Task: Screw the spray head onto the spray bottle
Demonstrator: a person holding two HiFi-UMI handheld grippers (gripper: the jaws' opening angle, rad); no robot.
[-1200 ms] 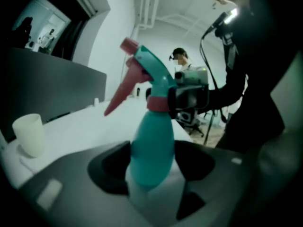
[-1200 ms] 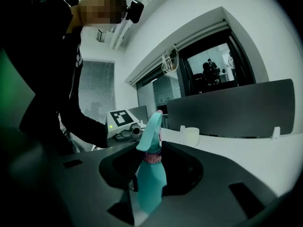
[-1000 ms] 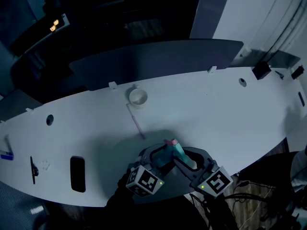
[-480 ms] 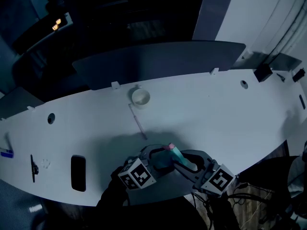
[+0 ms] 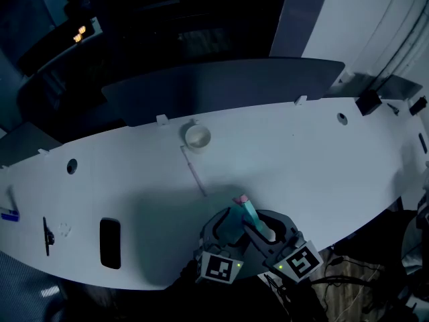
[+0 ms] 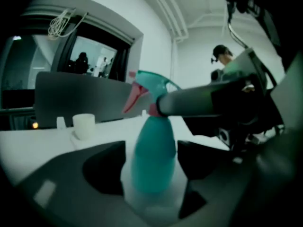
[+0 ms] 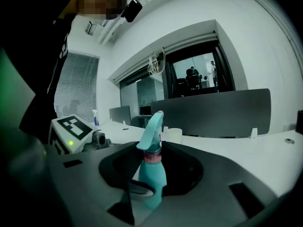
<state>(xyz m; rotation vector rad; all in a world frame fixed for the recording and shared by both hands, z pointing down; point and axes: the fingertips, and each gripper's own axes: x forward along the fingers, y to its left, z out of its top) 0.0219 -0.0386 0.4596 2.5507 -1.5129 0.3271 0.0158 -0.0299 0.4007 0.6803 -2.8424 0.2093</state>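
Observation:
The teal spray bottle [image 5: 249, 213] stands upright near the white table's [image 5: 322, 153] front edge, its teal spray head [image 6: 152, 82] with a pink nozzle sitting on a pink collar [image 7: 152, 157]. My left gripper [image 5: 231, 225] is around the bottle's body [image 6: 154, 160]. Its jaws have just been closing, and a thin gap still shows beside the blurred bottle. My right gripper [image 5: 260, 225] is shut on the bottle [image 7: 154, 178], and one of its fingers [image 6: 203, 103] crosses at the collar in the left gripper view.
A white cup [image 5: 197, 138] stands farther back on the table, with a thin stick [image 5: 193, 170] lying in front of it. A black flat object [image 5: 108, 242] lies at the left front. A dark partition [image 5: 221, 86] runs behind the table.
The left gripper has rolled: its marker cube swung from the bottle's left to just below it. The bottle and the right gripper have stayed where they were.

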